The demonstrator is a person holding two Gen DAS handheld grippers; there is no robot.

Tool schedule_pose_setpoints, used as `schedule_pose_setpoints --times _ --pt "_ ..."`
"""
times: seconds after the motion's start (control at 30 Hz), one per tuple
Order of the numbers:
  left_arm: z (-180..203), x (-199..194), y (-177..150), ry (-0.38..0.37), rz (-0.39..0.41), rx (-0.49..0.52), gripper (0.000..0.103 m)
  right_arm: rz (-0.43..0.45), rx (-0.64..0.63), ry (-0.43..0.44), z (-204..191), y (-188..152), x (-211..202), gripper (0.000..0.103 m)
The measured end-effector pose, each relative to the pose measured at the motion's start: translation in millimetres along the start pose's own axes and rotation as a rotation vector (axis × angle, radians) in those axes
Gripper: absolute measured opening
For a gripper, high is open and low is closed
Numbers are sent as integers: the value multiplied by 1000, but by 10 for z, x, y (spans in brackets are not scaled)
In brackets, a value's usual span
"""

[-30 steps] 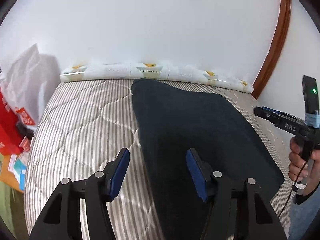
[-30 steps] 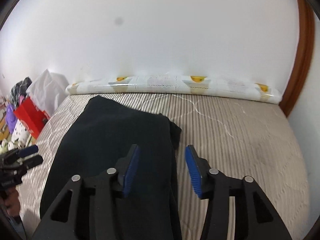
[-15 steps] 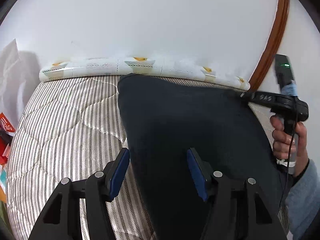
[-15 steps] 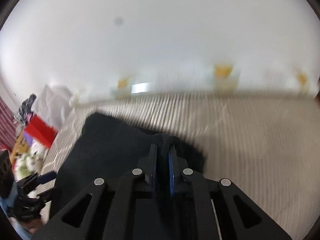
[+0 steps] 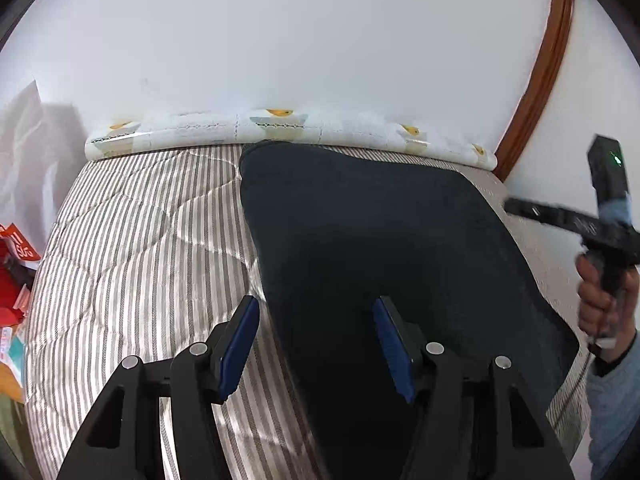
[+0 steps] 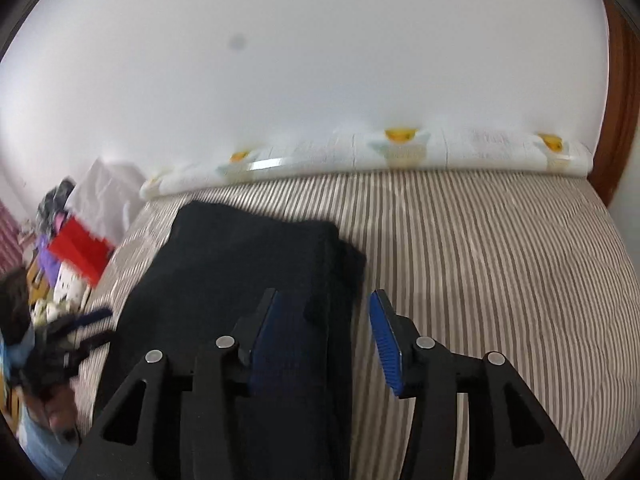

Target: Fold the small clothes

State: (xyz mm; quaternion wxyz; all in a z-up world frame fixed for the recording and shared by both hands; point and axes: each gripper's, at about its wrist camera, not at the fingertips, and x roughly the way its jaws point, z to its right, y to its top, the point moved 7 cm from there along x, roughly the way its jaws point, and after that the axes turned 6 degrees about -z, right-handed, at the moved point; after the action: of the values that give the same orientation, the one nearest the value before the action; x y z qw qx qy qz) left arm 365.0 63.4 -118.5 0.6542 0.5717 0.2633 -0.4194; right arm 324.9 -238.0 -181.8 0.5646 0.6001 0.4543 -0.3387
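Across the left wrist view's centre and right, the dark garment (image 5: 380, 248) lies flat on the striped mattress (image 5: 132, 248); the left gripper (image 5: 316, 344), half open and empty, straddles its left edge. Lower centre of the right wrist view, the right gripper (image 6: 324, 340) is opening, jaws straddling the garment's right edge without pressing it.

Not much to read here, honestly. The red bag (image 5: 18, 246) off the mattress's left edge has white characters, cut off and unclear, and the right gripper (image 5: 560, 216) lettering is blurred out.

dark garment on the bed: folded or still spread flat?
Folded, at least once. In the right wrist view the dark garment shows a doubled layer along its right edge, a lower layer sticking out beneath, on the striped mattress.
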Motion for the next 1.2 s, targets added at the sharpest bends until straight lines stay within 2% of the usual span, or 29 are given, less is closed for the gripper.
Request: schedule_pose_setpoints --times 0.17,0.2,0.23,0.27,0.33,0.37,0.43,0.53,0.6,0.73,0.8,0.87,0.93,1.03,1.07,1.2 --pt "59 -60 -151 -3 -9 3 57 -40 -16 46 -75 -435 37 47" --pt "66 -66 -172 -4 -12 -2 57 -49 -5 51 -67 -462 80 33" --pt "67 -75 -192 -2 -15 -8 57 -60 3 69 -62 -478 123 12" --pt "65 -87 -204 2 -18 -11 57 -46 4 80 -45 -467 100 6" --pt "58 -135 -230 10 -22 -17 57 38 25 98 37 -437 -62 3" --pt "61 -169 -243 13 -22 -15 57 68 47 118 85 -437 -145 3" --pt "69 -226 -274 38 -18 0 57 55 80 128 118 -479 -140 3" --pt "67 -264 -312 73 -15 4 57 37 58 73 65 -550 -130 3" --pt "72 -300 -345 81 -11 2 57 56 53 48 33 -587 -224 8" --pt "115 -367 -425 80 -8 -7 57 86 38 17 -63 -673 -398 9" --pt "138 -385 -471 77 -9 -16 57 103 -14 -17 -183 -769 -475 25" --pt "160 -392 -519 74 -12 -21 57 122 -67 -48 -294 -903 -530 34" --pt "180 -402 -607 78 -16 -20 57 122 -114 -95 -355 -1043 -524 34" --pt "196 -428 -731 101 -25 -4 57 92 -150 -268 -272 -1320 -463 34" --pt "197 -446 -774 107 -25 4 58 69 -152 -293 -238 -1395 -450 34" --pt "179 -576 -967 104 -26 21 58 73 -131 -265 -161 -1541 -676 34"
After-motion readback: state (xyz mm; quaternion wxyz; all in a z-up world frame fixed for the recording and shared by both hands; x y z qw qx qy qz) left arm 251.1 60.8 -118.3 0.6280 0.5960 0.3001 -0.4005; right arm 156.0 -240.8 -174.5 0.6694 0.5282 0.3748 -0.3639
